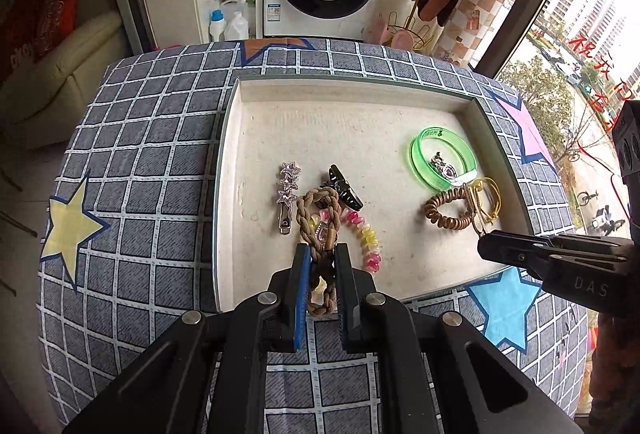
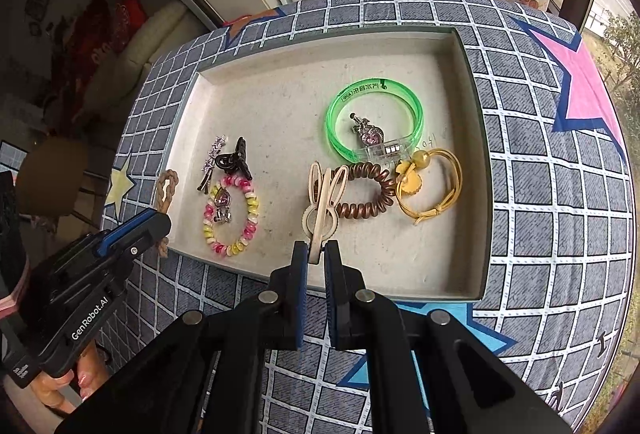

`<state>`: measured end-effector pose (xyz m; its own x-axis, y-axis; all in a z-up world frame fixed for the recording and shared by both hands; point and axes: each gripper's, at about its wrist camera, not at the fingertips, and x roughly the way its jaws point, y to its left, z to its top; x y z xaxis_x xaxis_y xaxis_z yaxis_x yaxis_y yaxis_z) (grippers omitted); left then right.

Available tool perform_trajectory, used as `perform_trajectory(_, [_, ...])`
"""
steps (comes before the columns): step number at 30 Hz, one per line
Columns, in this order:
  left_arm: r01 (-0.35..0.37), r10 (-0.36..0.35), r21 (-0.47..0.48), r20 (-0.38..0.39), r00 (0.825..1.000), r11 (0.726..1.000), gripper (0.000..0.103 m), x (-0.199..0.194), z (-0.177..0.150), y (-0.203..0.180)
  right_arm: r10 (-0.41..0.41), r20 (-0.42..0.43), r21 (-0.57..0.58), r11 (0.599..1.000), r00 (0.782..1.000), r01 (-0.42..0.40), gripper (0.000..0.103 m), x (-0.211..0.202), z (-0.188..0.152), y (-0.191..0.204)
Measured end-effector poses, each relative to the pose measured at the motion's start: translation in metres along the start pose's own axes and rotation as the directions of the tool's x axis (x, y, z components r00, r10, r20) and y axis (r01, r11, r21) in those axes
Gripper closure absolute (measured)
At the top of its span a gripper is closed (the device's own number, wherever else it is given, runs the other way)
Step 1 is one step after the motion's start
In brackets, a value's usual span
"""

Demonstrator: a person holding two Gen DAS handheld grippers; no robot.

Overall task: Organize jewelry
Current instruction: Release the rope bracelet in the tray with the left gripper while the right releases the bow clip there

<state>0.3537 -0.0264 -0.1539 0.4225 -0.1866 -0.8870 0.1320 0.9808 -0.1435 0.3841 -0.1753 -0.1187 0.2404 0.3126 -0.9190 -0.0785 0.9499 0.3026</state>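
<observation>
Two tongs, left (image 1: pixel 320 254) clamping braided band (image 1: pixel 318 210), right (image 2: pixel 316 252) clamping clip (image 2: pixel 324 202)

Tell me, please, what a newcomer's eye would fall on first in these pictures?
Probably the bright green bangle toward the far right of the cream tray, ringing a small pink-stoned charm. Next, both tools mid-grasp: the left gripper has its jaws closed on a braided brown hair tie at the tray's near edge, and the right gripper pinches a cream bunny-ear clip.
</observation>
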Motion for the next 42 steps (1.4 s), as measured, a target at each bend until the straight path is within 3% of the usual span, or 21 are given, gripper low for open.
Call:
perform_trajectory(7, [-0.025,0.026,0.010,-0.037,0.999,1.000,0.079,0.024,0.003,-0.002,-0.022,-0.030,-0.009,1.000,0.999,0.021,0.094,0.023,0.009,-0.007])
perform_trajectory(21, [-0.083,0.083,0.010,-0.059,0.995,0.997,0.079,0.054,0.016,-0.005,-0.055,-0.009,0.003,0.999,0.998,0.055,0.094,0.032,0.030,-0.030])
perform_trajectory(42, [-0.152,0.155,0.066,-0.039,0.987,0.986,0.078,0.048,0.015,-0.010,-0.018,-0.022,0.032,0.999,1.000,0.019,0.090,0.029,0.023,-0.031])
